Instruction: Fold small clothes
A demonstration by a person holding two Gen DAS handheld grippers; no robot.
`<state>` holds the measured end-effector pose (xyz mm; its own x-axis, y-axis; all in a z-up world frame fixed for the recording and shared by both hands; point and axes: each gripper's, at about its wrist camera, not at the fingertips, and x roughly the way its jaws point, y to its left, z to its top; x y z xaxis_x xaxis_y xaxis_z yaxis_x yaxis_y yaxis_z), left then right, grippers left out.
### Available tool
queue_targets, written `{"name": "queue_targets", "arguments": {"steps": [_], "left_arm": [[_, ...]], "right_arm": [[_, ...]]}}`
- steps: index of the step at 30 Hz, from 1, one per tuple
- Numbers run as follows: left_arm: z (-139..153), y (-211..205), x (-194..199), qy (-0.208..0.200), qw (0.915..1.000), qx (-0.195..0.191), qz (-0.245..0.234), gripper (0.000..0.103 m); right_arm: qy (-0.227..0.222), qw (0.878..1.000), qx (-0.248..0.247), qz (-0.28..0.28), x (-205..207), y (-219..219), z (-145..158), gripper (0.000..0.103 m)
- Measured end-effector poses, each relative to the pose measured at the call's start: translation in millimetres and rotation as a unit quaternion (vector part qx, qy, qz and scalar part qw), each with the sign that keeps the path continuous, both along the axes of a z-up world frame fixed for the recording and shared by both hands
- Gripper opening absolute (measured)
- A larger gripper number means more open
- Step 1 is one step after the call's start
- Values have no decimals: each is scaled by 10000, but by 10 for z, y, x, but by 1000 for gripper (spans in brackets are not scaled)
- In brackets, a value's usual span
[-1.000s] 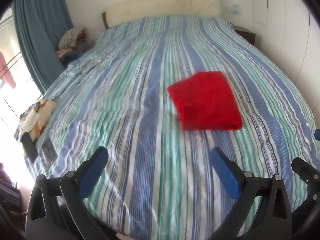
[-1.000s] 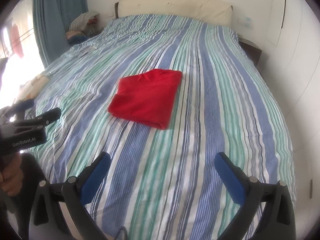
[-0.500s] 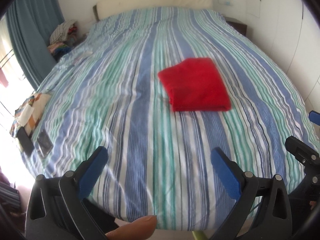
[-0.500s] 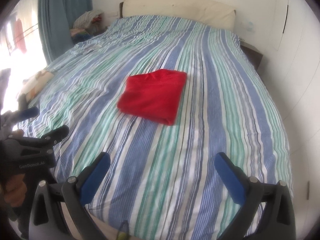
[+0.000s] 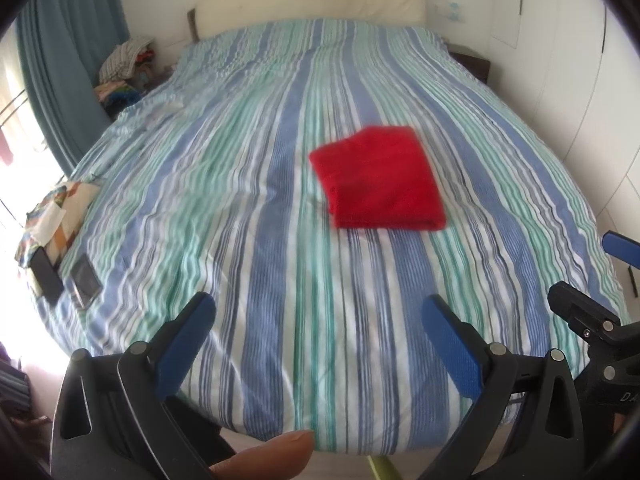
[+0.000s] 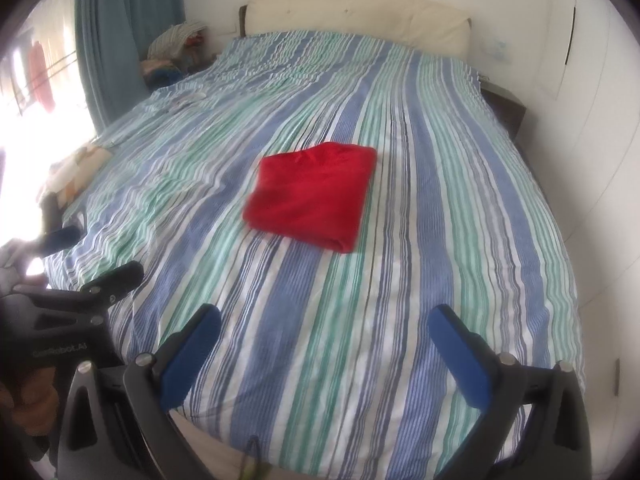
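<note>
Pulled back from the bed since a second ago, both grippers, with more of the striped cover and its near edge showing and the red cloth sitting farther off. Left gripper [image 5: 318, 316] spread wide, nothing between the blue pads, held over the foot of the bed [image 5: 248, 208]. Right gripper [image 6: 324, 330] likewise wide apart and holding nothing. Folded red garment [image 5: 380, 178] lying flat on the cover, well apart from both, at about 1 o'clock ahead of the left gripper and 12 o'clock ahead of the right [image 6: 314, 196]. Two dark flat devices [image 5: 66, 276] at 9 o'clock near the bed's left edge. Heap of clothes [image 5: 124, 60] at 11 o'clock beside the curtain [image 5: 68, 52]. Cream headboard [image 5: 312, 4] farthest, at 12 o'clock
</note>
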<state>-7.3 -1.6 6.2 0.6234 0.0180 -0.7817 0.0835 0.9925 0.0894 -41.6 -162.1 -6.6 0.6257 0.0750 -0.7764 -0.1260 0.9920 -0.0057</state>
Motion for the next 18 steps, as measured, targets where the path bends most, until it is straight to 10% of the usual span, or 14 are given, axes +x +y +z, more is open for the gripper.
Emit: {"name": "queue_targets", "arguments": {"steps": [18], "left_arm": [[191, 68, -18, -160, 9997, 40, 179, 103]], "right_arm": [[31, 9999, -113, -113, -33, 37, 92, 102]]}}
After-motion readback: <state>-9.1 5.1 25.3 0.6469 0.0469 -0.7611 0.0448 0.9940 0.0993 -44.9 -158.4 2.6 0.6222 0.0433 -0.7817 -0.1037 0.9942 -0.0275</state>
